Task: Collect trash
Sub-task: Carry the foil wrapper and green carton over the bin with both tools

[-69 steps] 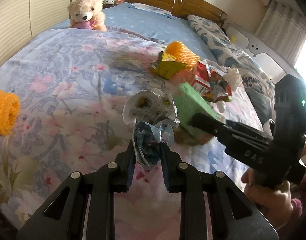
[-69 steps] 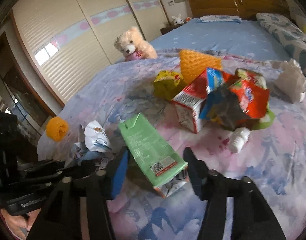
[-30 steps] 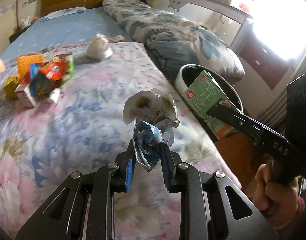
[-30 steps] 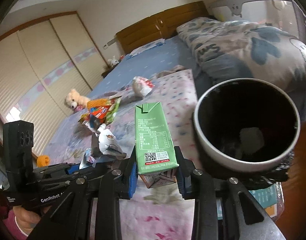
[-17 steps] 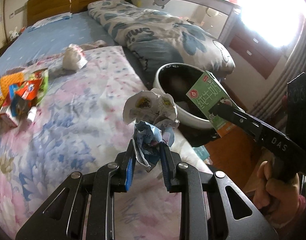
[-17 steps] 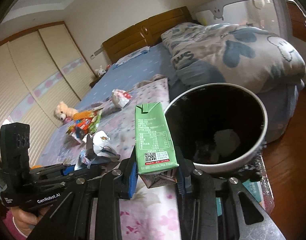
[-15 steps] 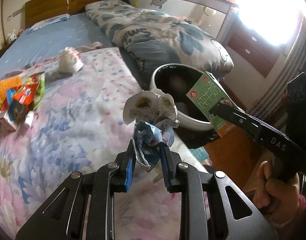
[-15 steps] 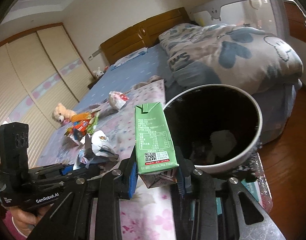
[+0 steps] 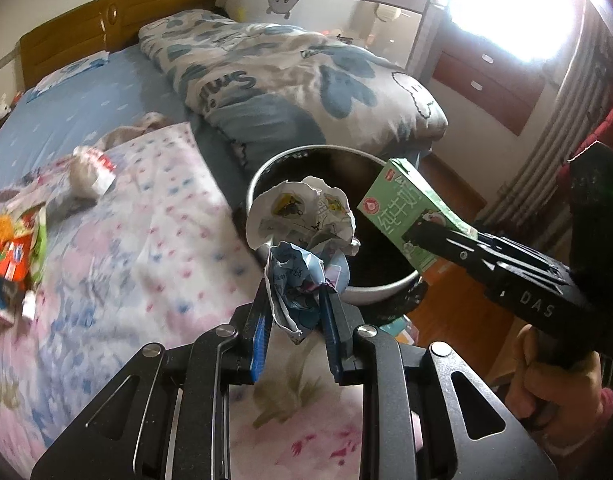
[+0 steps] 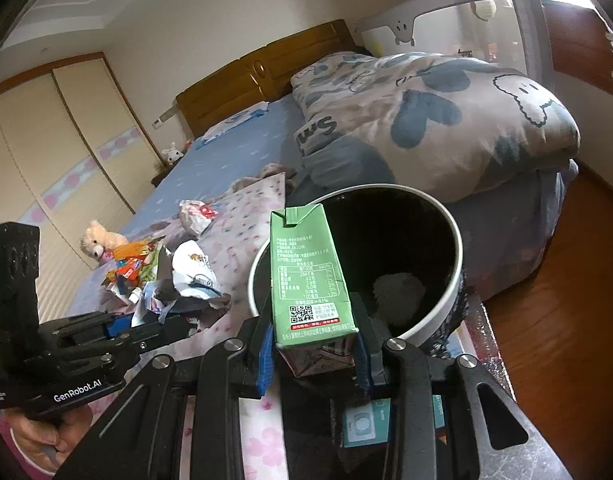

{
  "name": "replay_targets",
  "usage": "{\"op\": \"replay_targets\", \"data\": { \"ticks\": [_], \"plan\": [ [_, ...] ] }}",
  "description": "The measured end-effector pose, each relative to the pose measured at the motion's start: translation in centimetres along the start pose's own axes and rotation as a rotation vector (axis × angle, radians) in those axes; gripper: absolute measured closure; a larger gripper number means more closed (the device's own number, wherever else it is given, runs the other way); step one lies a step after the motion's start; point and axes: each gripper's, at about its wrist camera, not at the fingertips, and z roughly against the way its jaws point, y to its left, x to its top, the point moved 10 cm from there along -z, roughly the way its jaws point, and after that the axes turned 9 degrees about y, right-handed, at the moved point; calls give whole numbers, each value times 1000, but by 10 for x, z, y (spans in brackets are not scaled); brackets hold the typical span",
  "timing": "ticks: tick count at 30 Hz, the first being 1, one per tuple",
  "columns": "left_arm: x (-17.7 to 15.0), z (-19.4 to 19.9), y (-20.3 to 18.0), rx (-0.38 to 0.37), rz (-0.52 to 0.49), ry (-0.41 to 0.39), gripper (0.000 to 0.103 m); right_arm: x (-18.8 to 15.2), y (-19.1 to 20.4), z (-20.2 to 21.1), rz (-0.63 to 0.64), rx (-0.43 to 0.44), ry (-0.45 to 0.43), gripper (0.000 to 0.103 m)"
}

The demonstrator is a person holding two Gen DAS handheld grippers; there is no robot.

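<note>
My left gripper (image 9: 296, 316) is shut on a crumpled paper wrapper (image 9: 302, 236), held at the near rim of a round trash bin (image 9: 258, 192) with a white rim and dark inside. My right gripper (image 10: 314, 344) is shut on a green milk carton (image 10: 310, 272), held upright over the bin's near edge (image 10: 458, 256). The carton (image 9: 406, 216) shows in the left wrist view above the bin's right side. The wrapper (image 10: 190, 280) shows in the right wrist view left of the bin. A white crumpled piece (image 10: 394, 288) lies inside the bin.
The bin stands beside the bed with a floral cover (image 9: 126, 240). More trash lies on the bed: a pile of colourful packets (image 9: 14, 248) and a white wad (image 9: 90, 172). A folded quilt (image 9: 290, 80) is behind the bin. Wooden floor (image 10: 554, 320) lies to the right.
Both grippers have swung from the trash pile on the bed to the bin and moved closer to it. The carton and the wrapper now sit over the bin's rim.
</note>
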Motion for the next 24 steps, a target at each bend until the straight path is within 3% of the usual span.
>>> {"op": "replay_targets", "data": {
  "ticks": [24],
  "plan": [
    [38, -48, -17, -10, -24, 64, 81, 36, -36, -29, -1, -61, 53, 71]
  ]
}}
